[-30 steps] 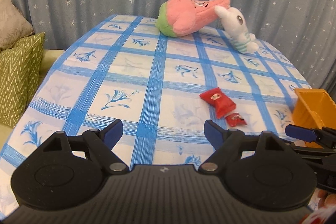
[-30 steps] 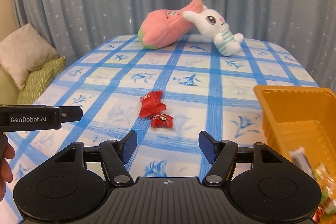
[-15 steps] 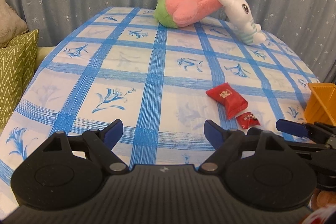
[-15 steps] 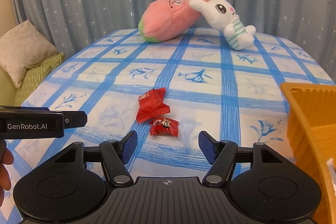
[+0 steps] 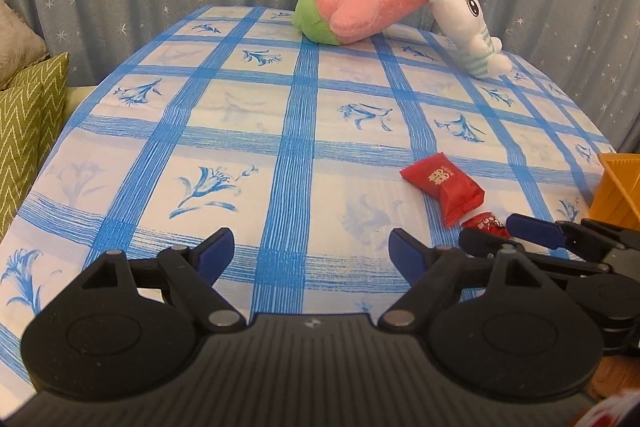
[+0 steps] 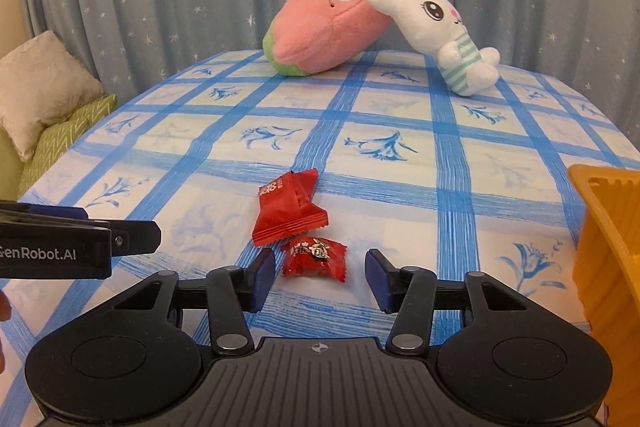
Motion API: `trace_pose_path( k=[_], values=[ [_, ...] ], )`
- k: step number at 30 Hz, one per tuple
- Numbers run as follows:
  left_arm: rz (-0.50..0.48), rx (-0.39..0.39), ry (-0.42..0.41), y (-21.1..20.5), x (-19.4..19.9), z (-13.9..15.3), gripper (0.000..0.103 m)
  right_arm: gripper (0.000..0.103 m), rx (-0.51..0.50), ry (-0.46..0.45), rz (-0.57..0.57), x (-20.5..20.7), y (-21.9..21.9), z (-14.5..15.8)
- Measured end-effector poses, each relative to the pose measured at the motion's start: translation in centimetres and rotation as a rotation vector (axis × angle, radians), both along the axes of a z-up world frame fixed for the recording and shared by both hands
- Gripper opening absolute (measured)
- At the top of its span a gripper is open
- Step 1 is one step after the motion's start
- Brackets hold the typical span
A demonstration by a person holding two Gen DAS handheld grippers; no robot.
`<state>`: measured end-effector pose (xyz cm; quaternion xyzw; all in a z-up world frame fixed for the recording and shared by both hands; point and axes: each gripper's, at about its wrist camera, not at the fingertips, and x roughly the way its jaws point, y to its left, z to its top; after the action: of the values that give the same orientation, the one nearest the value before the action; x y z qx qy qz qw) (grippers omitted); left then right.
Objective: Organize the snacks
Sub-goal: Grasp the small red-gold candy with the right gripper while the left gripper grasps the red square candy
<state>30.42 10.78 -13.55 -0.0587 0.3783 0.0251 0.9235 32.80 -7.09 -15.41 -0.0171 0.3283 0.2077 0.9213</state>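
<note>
- An orange bin [image 6: 600, 251] with ribbed plastic walls stands at the table's right edge; its contents are out of sight.
- The right gripper [image 6: 320, 277] hangs low with jaws wide, the small candy [image 6: 314, 259] lying between its blue fingertips [image 6: 264, 273], untouched.
- The left gripper [image 5: 310, 253] has jaws wide and holds nothing, over bare cloth [image 5: 240, 131].
- A larger red pack [image 6: 290, 211], crinkled foil with serrated ends, touches the candy's far side.
- The cloth is white with a blue check and flower prints.
- A pink plush [image 6: 328, 27] and a white bunny [image 6: 440, 35] lean together at the far edge.
</note>
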Motion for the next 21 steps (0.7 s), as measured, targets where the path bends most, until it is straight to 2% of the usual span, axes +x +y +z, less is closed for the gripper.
trace_pose_path(
  k=[5, 9, 14, 18, 21],
  values=[
    [-0.005, 0.001, 0.0, -0.1, 0.0, -0.1, 0.083, 0.041, -0.022, -0.023, 0.014, 0.1, 0.5, -0.2],
    [-0.019, 0.002, -0.004, -0.5, 0.2, -0.2, 0.083, 0.025, -0.031, -0.03, 0.016, 0.1, 0.5, -0.2],
    [-0.049, -0.033, -0.022, -1.1, 0.8, -0.1, 0.083, 0.024, -0.028, -0.055, -0.022, -0.2, -0.4, 0.7],
    [-0.082, -0.098, -0.041, -1.9, 1.8, -0.2, 0.083, 0.024, -0.026, -0.064, -0.088, 0.1, -1.8, 1.5],
    [-0.095, -0.218, -0.044, -2.1, 2.8, -0.4, 0.08, 0.024, -0.018, -0.056, -0.134, 0.4, -3.2, 1.7]
  ],
)
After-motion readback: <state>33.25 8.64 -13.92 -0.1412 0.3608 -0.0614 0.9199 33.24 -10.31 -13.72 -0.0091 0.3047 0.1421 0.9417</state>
